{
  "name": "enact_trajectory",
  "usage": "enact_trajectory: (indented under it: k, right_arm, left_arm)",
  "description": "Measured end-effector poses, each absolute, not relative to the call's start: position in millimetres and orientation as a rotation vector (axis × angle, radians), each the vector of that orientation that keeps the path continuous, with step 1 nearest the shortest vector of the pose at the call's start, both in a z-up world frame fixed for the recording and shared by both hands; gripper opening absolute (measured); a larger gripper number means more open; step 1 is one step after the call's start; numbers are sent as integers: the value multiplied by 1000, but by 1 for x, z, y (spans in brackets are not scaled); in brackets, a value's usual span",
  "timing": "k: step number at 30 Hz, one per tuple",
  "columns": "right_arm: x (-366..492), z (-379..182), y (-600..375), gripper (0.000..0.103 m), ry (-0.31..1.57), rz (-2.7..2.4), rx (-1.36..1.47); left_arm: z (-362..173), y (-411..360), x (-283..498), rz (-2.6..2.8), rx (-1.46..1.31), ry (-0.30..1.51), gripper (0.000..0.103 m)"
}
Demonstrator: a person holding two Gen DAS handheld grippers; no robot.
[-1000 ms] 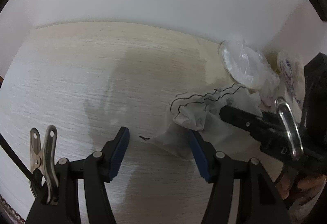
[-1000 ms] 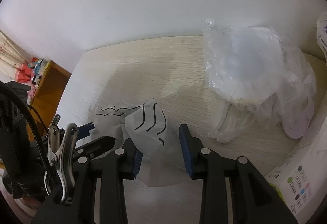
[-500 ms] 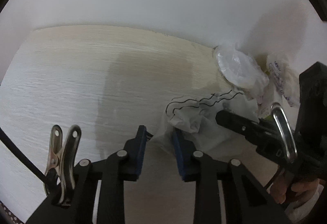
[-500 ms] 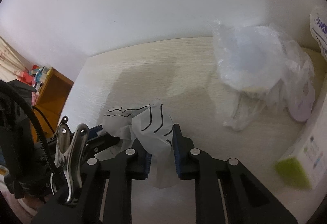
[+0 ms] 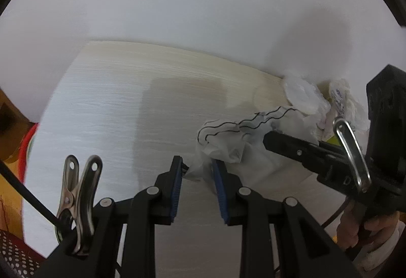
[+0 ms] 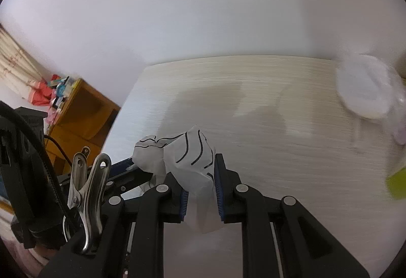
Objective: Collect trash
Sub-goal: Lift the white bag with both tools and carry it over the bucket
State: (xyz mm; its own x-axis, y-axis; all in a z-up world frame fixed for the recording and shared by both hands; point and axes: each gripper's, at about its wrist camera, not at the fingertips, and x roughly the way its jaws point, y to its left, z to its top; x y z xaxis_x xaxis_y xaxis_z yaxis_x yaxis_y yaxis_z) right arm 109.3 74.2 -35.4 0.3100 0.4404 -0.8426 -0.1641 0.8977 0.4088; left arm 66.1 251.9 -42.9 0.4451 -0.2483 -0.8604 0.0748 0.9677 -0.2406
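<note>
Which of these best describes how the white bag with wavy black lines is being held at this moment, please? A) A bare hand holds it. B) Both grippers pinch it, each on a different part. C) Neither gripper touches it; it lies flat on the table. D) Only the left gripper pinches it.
B: the left gripper and the right gripper each have their blue pads closed on the white bag with wavy black lines.

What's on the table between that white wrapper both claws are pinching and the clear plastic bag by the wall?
Nothing: in the right wrist view, only bare table lies between the wrapper and the plastic bag.
</note>
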Motion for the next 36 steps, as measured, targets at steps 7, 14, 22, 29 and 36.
enact_trajectory:
  k: [7, 14, 22, 29, 36]
  right_arm:
    - [113, -29, 126, 19, 1202, 475, 226]
    - [118, -28, 190, 19, 1214, 564, 163]
    - [126, -34, 270, 19, 1229, 643, 88]
    - [138, -44, 350, 19, 1244, 710, 30]
    - [152, -54, 427, 19, 1252, 784, -7]
  left_arm:
    - [-34, 311, 50, -134, -228, 1076, 26]
    - [-30, 379, 36, -54, -285, 1057, 26]
    - [-35, 443, 26, 26, -354, 1041, 26]
    - [-39, 499, 19, 92, -409, 1032, 26]
    - [-45, 554, 14, 172, -447, 1025, 26]
